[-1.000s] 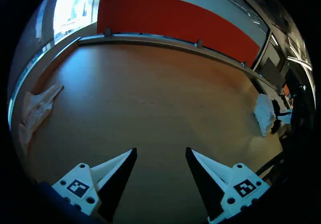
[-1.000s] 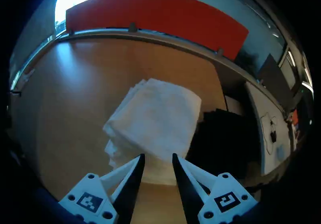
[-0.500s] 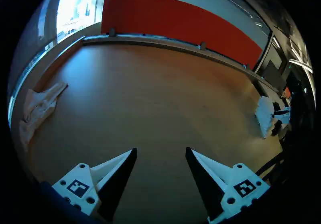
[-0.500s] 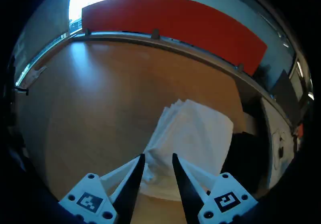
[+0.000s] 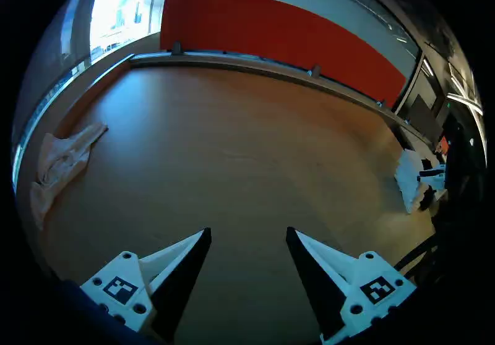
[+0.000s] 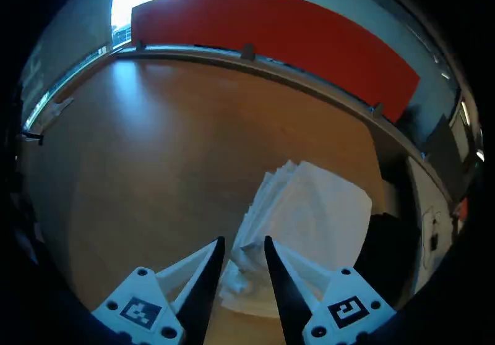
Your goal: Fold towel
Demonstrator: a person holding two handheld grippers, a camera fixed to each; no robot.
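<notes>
A folded white towel [image 6: 315, 212] lies near the right end of the wooden table [image 6: 154, 147], layered edges facing left. My right gripper [image 6: 243, 241] sits at its near corner, fingers close together with a bunch of the cloth pinched between them. In the left gripper view the same folded towel [image 5: 407, 177] appears far right, with the right gripper [image 5: 433, 175] beside it. A crumpled pale towel [image 5: 62, 159] lies at the table's left edge. My left gripper [image 5: 247, 230] hovers over bare wood, open and holding nothing.
A red divider panel [image 5: 272, 33] stands along the table's far edge behind a grey rail [image 5: 247, 63]. Bright windows are at the upper left. A dark chair or gap [image 6: 390, 252] lies past the table's right edge, with another desk [image 6: 433, 221] beyond.
The right gripper has carried the folded towel toward the table's right end, where it now lies flatter. The left gripper has barely shifted.
</notes>
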